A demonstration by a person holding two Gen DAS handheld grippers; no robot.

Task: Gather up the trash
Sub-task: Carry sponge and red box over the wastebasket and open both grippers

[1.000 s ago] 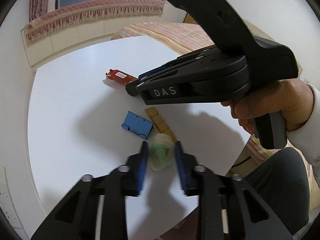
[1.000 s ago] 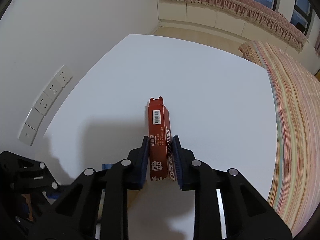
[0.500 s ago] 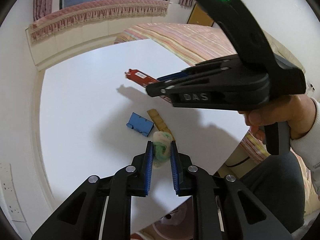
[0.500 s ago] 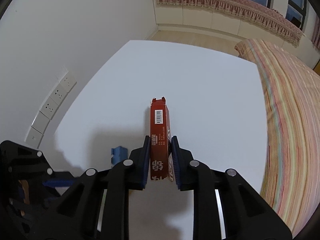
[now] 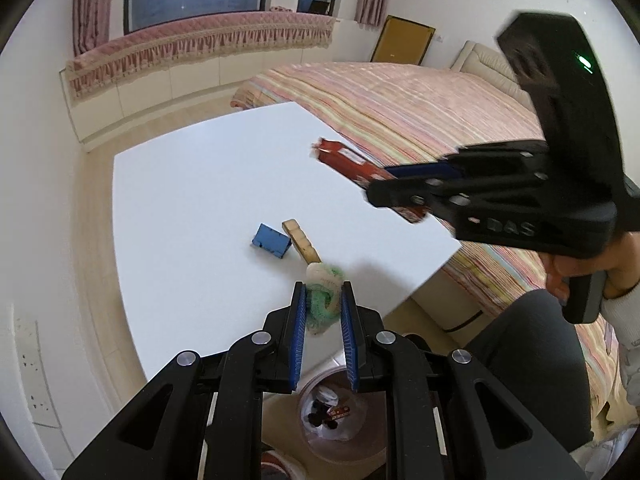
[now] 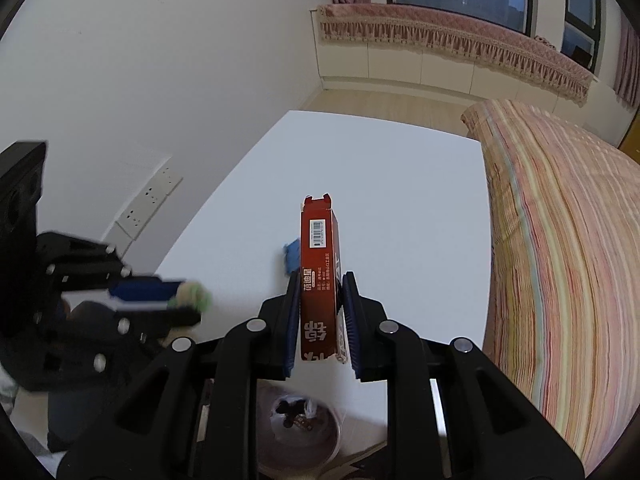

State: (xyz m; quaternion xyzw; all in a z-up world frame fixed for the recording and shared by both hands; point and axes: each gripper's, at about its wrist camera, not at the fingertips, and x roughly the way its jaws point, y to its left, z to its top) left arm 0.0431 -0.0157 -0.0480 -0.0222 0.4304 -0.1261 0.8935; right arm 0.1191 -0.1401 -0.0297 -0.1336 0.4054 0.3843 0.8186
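My left gripper [image 5: 323, 308] is shut on a crumpled green and white wad [image 5: 322, 294] and holds it in the air above the white table's [image 5: 192, 200] near edge. My right gripper [image 6: 320, 304] is shut on a long red carton [image 6: 319, 272], lifted off the table; the carton also shows in the left wrist view [image 5: 352, 164]. A trash bin [image 5: 340, 412] with several scraps inside stands on the floor below both grippers, and it shows in the right wrist view [image 6: 298, 428] too.
A blue box [image 5: 271, 241] and a tan strip [image 5: 301, 240] lie on the table. A striped bed [image 5: 420, 112] flanks the table's right side. A wall with sockets [image 6: 148, 204] runs along the left. The person's legs [image 5: 532, 360] are beside the bin.
Both grippers have risen and pulled back from the table with their loads. The red carton left the tabletop. The trash bin has come into view below.
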